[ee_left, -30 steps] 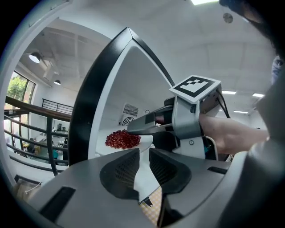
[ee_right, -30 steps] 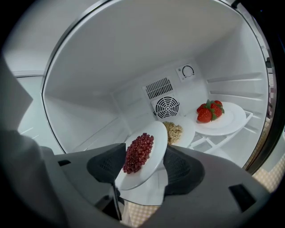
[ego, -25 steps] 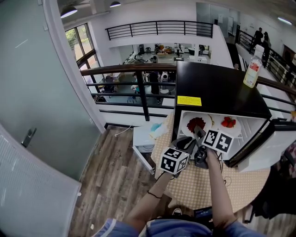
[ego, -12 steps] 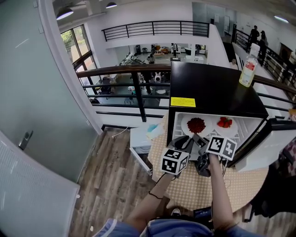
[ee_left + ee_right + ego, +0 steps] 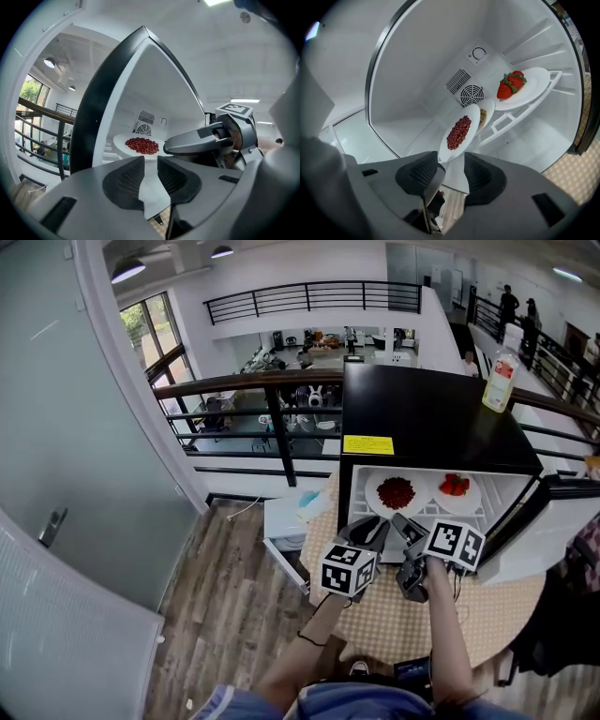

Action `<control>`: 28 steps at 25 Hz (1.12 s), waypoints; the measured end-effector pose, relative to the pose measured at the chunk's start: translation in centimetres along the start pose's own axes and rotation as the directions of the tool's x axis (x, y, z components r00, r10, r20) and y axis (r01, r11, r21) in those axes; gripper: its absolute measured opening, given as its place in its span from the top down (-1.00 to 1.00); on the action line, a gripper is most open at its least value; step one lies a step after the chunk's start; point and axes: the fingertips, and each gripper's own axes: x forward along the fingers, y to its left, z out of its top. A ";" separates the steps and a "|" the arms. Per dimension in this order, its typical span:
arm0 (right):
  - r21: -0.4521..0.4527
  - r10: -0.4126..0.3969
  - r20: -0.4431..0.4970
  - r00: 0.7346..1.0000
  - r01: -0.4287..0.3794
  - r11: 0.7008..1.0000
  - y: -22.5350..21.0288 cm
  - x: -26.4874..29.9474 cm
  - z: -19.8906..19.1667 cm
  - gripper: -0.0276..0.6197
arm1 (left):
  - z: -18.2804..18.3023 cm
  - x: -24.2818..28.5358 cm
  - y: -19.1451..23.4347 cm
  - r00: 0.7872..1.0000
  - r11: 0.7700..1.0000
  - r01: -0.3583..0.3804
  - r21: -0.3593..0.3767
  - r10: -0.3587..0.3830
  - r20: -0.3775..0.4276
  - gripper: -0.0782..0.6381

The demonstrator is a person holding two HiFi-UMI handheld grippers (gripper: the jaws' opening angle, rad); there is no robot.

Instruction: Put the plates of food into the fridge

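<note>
Jaws of right gripper (image 5: pixel 452 165) closing empty before round white plate (image 5: pixel 449 149); left gripper (image 5: pixel 150 163) parted

Bright, even light from the window (image 5: pixel 157 326) and ceiling lamps (image 5: pixel 130 268); fisheye bending at edges, gripper views darkly vignetted.

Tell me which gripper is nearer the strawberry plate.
Right: the right gripper, jaws closing empty, is before the fridge, left of the strawberry plate; the left gripper is farther left.
</note>
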 end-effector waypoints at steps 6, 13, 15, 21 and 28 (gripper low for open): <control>0.000 -0.001 0.025 1.000 0.001 1.000 0.5 -1.3 -0.7 0.45 | -0.6 -1.9 -0.8 1.000 1.000 0.016 0.006 -0.016 -0.008 0.55; -0.004 -0.004 0.052 0.999 0.004 1.000 0.8 -4.1 -3.2 0.69 | -2.8 -5.0 -2.6 0.997 0.998 0.061 -0.026 -0.062 -0.040 0.55; 0.006 0.004 0.053 0.999 -0.004 1.000 1.1 -4.9 -4.4 0.69 | -3.5 -6.3 -3.2 0.996 0.997 0.073 -0.034 -0.075 -0.046 0.55; 0.010 -0.001 0.057 0.998 0.001 1.000 2.0 -7.5 -8.3 0.69 | -6.4 -10.9 -5.7 0.987 0.991 0.131 -0.043 -0.134 -0.093 0.55; 0.012 -0.033 0.074 0.997 0.032 0.999 3.2 -11.0 -13.8 0.70 | -9.3 -17.3 -7.9 0.974 0.980 0.186 -0.067 -0.193 -0.121 0.55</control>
